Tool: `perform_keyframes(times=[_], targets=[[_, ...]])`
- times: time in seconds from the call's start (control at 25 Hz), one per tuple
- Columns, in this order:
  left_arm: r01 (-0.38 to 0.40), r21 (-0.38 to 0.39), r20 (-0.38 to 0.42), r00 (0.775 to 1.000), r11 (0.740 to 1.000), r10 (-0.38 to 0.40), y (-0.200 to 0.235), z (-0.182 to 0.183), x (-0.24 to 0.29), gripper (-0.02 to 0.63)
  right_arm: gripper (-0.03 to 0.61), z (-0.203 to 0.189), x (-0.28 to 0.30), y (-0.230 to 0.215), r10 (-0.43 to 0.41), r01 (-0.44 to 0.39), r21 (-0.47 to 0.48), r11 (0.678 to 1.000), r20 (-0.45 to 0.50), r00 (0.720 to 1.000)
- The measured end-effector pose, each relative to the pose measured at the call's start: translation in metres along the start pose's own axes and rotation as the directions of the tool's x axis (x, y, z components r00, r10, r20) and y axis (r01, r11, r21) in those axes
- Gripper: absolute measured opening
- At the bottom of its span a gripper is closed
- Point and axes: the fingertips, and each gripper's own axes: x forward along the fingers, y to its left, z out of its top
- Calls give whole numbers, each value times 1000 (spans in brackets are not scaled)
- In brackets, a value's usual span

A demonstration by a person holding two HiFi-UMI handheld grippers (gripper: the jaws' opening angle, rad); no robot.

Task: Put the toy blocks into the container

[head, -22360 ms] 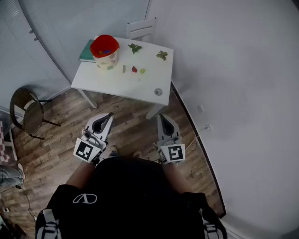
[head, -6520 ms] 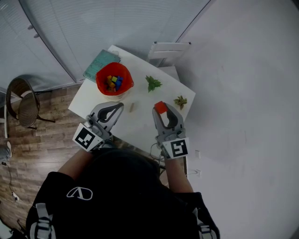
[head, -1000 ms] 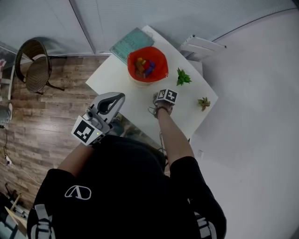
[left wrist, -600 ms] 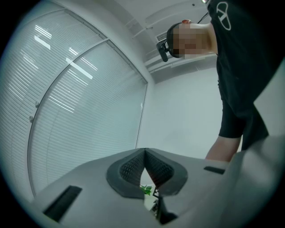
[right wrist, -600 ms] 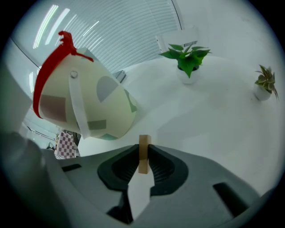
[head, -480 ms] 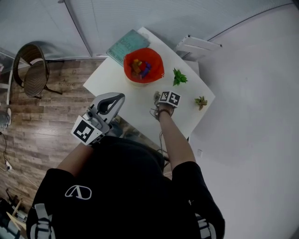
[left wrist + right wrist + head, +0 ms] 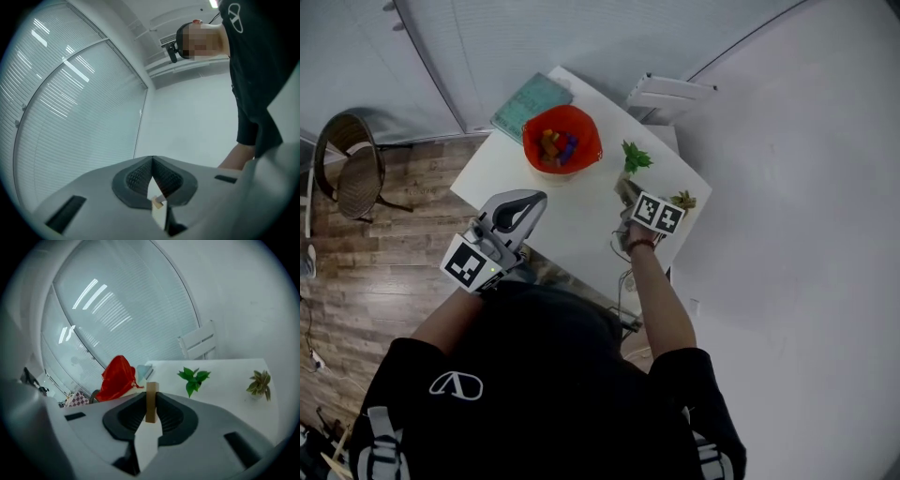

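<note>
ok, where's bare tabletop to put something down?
Bare: the white table's near half, between the red round container and the near edge. Crowded: far and right sides, with the teal book, green leafy plant and brownish plant.

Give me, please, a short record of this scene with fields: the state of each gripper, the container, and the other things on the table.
surface: white square table
container: red round container on the table, coloured toy blocks inside
right gripper: shut on a tan wooden block, whose end sticks out past the jaws
left gripper: jaws together, nothing between them, by the table's near edge
also on table: teal book, green leafy plant, paler spiky plant
</note>
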Motion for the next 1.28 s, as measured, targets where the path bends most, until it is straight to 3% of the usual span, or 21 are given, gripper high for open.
perform_keyframes(times=[0.16, 0.44, 0.72, 0.96, 1.28], targets=[[25, 10, 7, 1000, 1000, -25, -9, 3, 11, 5, 67, 41, -47, 34, 80, -63, -113, 992, 159, 984], [60, 26, 17, 998, 998, -60, -21, 7, 24, 5, 67, 90, -122, 99, 219, -68, -359, 931, 396, 892], [64, 36, 19, 998, 997, -64, -27, 10, 30, 5, 69, 90, -160, 140, 312, -46, -494, 868, 471, 825], [59, 49, 14, 998, 997, -60, -27, 11, 32, 5, 70, 84, -179, 163, 365, -12, -577, 817, 500, 785], [52, 44, 17, 998, 998, -53, -28, 12, 33, 5, 71, 74, -172, 175, 391, -25, -614, 789, 470, 791]])
